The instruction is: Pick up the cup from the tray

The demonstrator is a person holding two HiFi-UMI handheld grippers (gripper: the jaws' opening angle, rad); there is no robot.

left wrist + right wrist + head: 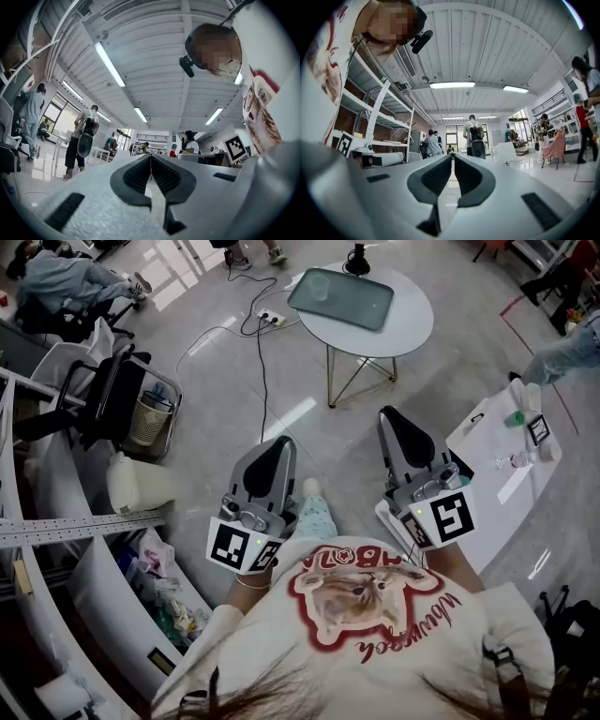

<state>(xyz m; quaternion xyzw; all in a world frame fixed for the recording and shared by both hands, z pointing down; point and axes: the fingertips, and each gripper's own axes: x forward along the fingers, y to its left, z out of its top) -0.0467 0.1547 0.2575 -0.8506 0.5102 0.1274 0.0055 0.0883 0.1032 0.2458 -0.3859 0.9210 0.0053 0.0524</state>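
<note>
On tray [364, 304], well beyond tools [278, 441] [390, 412] — cup [319, 285]

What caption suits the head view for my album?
From above: a person points the shut left gripper and right gripper toward a round table bearing a cup on a tray.

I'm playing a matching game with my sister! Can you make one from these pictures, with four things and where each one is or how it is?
Things:
1 cup
2 tray
3 power strip
4 left gripper

Places or states:
A on the floor
B on the round table
C shut, holding nothing
D on the tray

Pairs: 1-D, 2-B, 3-A, 4-C
</note>
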